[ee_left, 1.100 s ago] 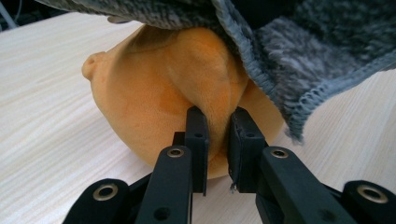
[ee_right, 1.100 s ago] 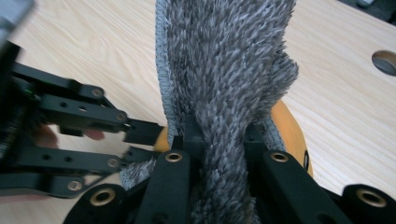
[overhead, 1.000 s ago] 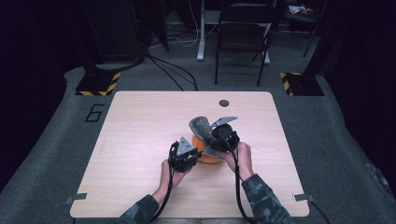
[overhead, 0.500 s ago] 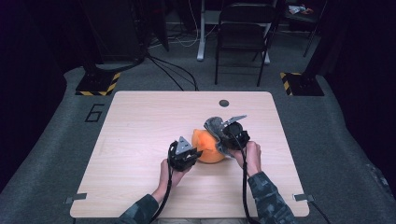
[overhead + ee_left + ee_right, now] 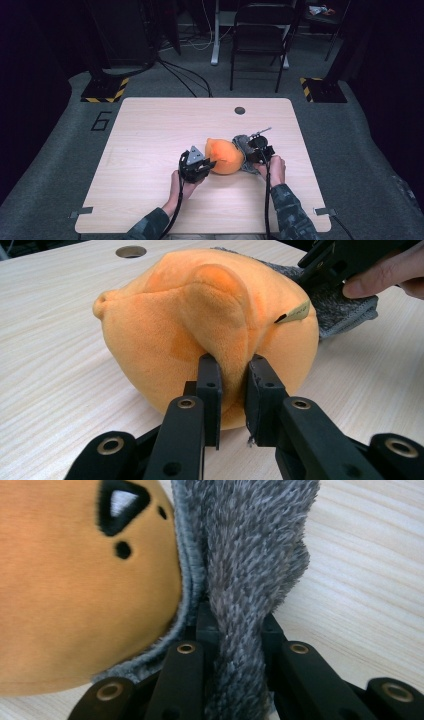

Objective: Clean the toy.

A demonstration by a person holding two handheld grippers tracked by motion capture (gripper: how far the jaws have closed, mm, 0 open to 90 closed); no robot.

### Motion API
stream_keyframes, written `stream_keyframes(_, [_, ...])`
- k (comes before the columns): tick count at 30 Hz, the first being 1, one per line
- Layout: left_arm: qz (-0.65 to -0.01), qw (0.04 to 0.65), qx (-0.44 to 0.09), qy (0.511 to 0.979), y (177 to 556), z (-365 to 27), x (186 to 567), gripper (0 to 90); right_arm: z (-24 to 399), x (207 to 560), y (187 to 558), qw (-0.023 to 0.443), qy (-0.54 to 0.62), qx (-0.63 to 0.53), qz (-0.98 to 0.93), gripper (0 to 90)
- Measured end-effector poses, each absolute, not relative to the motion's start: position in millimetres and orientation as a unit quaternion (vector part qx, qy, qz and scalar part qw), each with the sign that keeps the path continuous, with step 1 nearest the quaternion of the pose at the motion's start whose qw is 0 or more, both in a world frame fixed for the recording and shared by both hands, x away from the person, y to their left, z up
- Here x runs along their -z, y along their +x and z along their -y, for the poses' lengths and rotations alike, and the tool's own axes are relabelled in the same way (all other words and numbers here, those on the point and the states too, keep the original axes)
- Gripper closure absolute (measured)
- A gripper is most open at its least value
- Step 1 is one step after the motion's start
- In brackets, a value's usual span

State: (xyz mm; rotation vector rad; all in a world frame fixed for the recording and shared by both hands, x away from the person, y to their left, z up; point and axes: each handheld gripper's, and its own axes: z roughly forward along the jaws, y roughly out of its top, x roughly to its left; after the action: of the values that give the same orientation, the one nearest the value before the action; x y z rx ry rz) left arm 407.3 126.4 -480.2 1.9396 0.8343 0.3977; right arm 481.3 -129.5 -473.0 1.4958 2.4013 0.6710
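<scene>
Both sets of jaws are closed on fabric. Your left gripper [image 5: 231,390] pinches a raised fold of the orange plush toy [image 5: 210,325], with plush bulging between the two jaws. Your right gripper [image 5: 235,630] clamps a flap of the grey fuzzy cloth [image 5: 245,555] that lies against the toy's other side.

Location: in the high view the orange plush toy [image 5: 225,156] rests on the wooden table [image 5: 150,130], near the middle and toward your edge. The left gripper [image 5: 196,165] touches its left side; the right gripper [image 5: 257,150] sits just beside its right side, over the grey fuzzy cloth [image 5: 242,142]. Whether the grey cloth is sewn to the toy or merely wrapped around it cannot be told.

Handling, as a judgement:
- Expect the toy to be light and soft. It will deform under the jaws, not resist them.
- A pinched fold can slip out if you pull hard. Take a deep bite of plush, as the left jaws have now.
- The pile is not slippery, and nothing here looks fragile. Avoid gripping the small paper-like tag [image 5: 295,312]; it could tear.
- The grey cloth is limp. Hold it close to the toy so the free part does not sag or drag on the table.
- With both grippers attached, move your hands together; pulling them apart loads the seams.
</scene>
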Motion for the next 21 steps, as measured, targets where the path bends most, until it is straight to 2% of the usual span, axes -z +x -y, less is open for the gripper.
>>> stream_keyframes(3, [-0.343,0.477,-0.165,0.792,407.3,-126.4,480.4,78.6,132.8,464.5,480.7,0.121,0.510,-0.240,-0.817,78.7])
stream_keyframes(7, [-0.343,0.478,-0.167,0.791,407.1,-125.9,480.5,78.6,131.7,435.0,473.7,0.128,0.497,-0.281,-0.811,78.7])
stream_keyframes(14, [-0.343,0.480,-0.167,0.790,406.3,-124.6,480.5,78.4,103.0,387.4,448.1,0.131,0.433,-0.363,-0.814,78.7])
stream_keyframes(21, [-0.341,0.479,-0.166,0.792,405.6,-123.7,479.4,78.3,67.7,385.2,432.5,0.120,0.383,-0.371,-0.838,78.7])
